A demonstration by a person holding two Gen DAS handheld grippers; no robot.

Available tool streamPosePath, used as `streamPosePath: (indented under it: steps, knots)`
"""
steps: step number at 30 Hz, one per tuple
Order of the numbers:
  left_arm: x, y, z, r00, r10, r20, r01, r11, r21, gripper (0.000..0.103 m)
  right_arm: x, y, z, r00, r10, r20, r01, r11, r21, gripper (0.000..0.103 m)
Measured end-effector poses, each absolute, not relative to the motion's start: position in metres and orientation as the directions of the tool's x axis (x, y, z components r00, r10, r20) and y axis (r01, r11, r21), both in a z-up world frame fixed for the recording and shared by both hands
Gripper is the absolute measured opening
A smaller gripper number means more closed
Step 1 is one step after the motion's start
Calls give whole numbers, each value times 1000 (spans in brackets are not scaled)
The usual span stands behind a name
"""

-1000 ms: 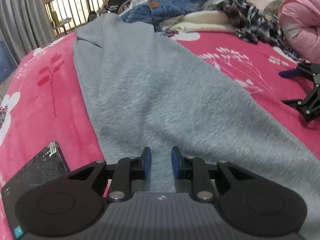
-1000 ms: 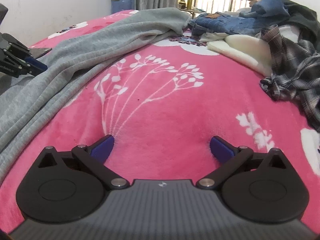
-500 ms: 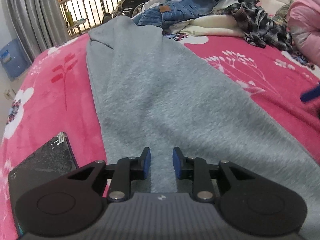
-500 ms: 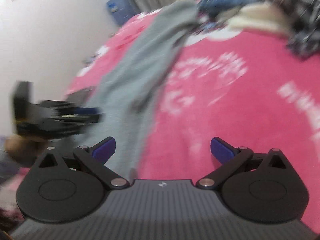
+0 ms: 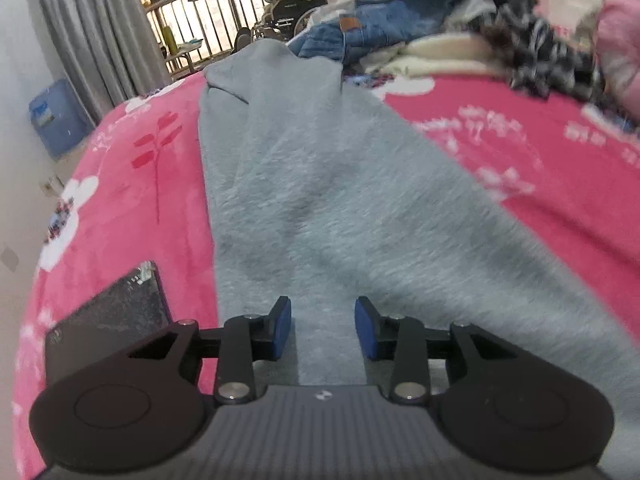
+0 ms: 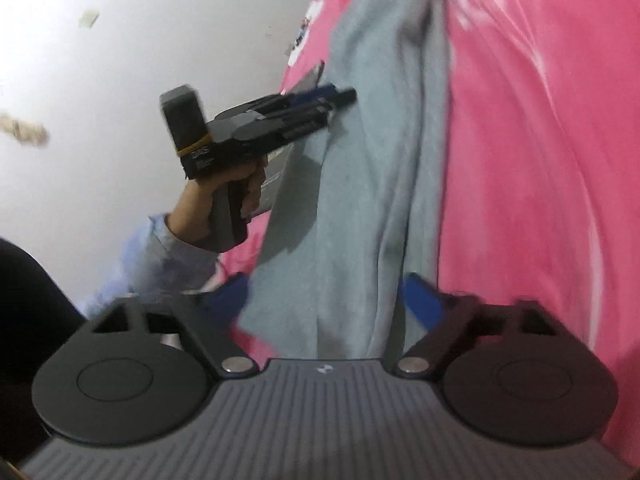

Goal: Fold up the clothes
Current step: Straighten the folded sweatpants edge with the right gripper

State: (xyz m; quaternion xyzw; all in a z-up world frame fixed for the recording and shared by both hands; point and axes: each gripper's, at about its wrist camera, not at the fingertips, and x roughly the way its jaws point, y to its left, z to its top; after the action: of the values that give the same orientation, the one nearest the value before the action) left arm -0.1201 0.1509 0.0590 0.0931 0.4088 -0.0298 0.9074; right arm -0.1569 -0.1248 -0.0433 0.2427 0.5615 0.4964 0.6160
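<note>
Pink blanket (image 5: 540,184) under one grey garment (image 5: 328,200). Left gripper (image 5: 323,328) hovered level, fingers partly apart, holding nothing. Right gripper (image 6: 324,300) rolled sideways, fingers wide apart, empty.

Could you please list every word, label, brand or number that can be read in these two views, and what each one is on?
Nothing reads for certain.
Pale lettering on the left tool, on its body below the yellow band: too blurred.
Leather patch on the jeans: no text legible.
Label on the blue container: too small.
Marks on the dark flat object beside the grey garment: unreadable.
</note>
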Motion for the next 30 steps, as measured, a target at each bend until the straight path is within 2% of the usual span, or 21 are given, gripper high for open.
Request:
streamPosePath:
  steps: [5,9,11,16,22,25,27,28,29,30]
  knots:
    - [-129,162,75,671,-51,-739,137,989,57,35,-140,-115,-47,-107,889,-446,-358,384,851,63]
    - [-126,162,84,695,-13,-718,135,984,113,35,-124,-97,-50,-34,868,-495,-381,446,810,66]
    - [-126,162,90,715,-10,-699,124,986,113,35,-111,-96,-45,33,885,-464,-411,435,801,66]
    - [-123,171,98,738,-26,-674,69,997,38,35,-64,-83,-32,180,880,-439,-501,466,730,67]
    - [-126,186,106,745,-34,-666,24,999,-24,37,-27,-66,-39,218,852,-475,-450,520,726,67]
    - [-127,194,107,748,-26,-663,7,999,-31,38,-19,-53,-46,213,839,-501,-461,538,706,71]
    - [-126,202,105,747,-25,-664,-15,998,-53,38,-19,-44,-47,226,833,-504,-484,545,684,62]
    - [-126,206,104,746,-22,-665,-29,997,-65,38,-20,-40,-46,239,828,-507,-503,552,665,42]
    - [-126,210,103,745,-19,-667,-41,996,-74,38,-21,-36,-45,251,823,-509,-522,558,645,15]
    - [-126,213,102,743,-17,-669,-53,995,-83,38,-21,-33,-42,272,816,-510,-544,568,618,10]
